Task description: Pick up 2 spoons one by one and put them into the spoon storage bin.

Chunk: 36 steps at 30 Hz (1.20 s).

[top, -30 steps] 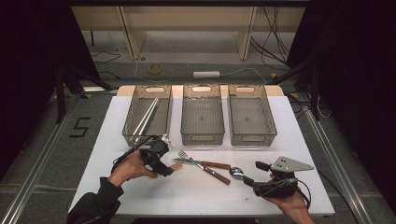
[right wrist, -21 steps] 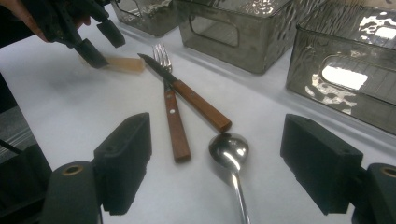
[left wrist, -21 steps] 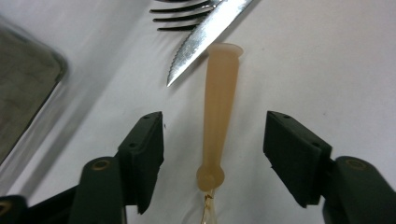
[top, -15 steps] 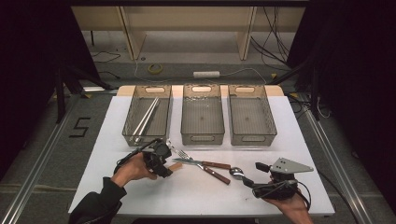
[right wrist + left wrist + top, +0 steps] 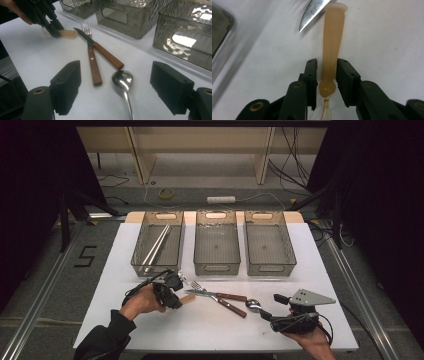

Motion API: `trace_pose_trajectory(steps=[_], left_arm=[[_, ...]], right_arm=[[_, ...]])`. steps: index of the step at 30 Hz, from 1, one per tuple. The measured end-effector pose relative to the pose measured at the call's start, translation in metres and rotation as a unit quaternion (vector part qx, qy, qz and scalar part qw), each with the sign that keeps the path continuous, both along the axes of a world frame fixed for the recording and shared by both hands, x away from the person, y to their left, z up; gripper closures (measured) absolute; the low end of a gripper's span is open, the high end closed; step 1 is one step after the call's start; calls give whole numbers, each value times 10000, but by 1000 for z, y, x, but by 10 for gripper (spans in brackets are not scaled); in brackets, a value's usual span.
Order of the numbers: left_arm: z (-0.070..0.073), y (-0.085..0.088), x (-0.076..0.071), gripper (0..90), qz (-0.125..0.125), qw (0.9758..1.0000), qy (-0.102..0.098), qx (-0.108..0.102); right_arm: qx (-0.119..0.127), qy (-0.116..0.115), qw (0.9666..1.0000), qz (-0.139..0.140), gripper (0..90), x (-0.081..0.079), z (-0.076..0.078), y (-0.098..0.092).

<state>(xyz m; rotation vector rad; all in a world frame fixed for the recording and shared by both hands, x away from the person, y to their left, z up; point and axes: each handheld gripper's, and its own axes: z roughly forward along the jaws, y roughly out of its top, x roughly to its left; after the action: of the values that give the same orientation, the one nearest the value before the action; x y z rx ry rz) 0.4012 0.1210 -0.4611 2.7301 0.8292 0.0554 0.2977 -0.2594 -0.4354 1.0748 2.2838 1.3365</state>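
Observation:
A tan-handled utensil (image 5: 333,37) lies on the white table (image 5: 150,330) with its handle between the jaws of my left gripper (image 5: 327,75). Those jaws have just been closing, and the pads now sit against the handle's sides. In the high view the left gripper (image 5: 175,292) is at the table's front left. A serrated knife (image 5: 105,53) and a fork (image 5: 91,60), both wood-handled, cross beside it. My right gripper (image 5: 118,83) stands wide open at the front right, with the bowl of a metal spoon (image 5: 122,79) lying between its jaws, untouched.
Three clear bins stand in a row across the back of the table: the left bin (image 5: 137,260) holds chopsticks (image 5: 156,247), while the middle bin (image 5: 216,268) and the right bin (image 5: 270,268) look bare. Bare table runs along the front edge.
The left gripper's jaws have closed in around the tan handle, and the hand has shifted slightly toward it. The right gripper and the cutlery have not moved.

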Motion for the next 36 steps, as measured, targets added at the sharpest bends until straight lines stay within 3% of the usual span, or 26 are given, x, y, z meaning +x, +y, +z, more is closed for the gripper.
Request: trace_pose_trajectory(steps=[8,22,28,32,36], left_arm=[[0,-1,-2,763,-93,9999,-67,3],[4,2,-2,771,-165,9998,100,-91],[12,2,-3,772,-145,9994,124,-291],[16,3,-4,772,-197,9992,155,-319],[22,2,-5,772,-158,9985,137,-500]], right_arm=[[-8,-3,10000,16,259,0,0,0],[-7,-6,10000,13,259,0,0,0],[6,10,10000,0,259,0,0,0],[7,5,10000,-15,259,0,0,-1],[4,12,10000,-9,259,0,0,0]])
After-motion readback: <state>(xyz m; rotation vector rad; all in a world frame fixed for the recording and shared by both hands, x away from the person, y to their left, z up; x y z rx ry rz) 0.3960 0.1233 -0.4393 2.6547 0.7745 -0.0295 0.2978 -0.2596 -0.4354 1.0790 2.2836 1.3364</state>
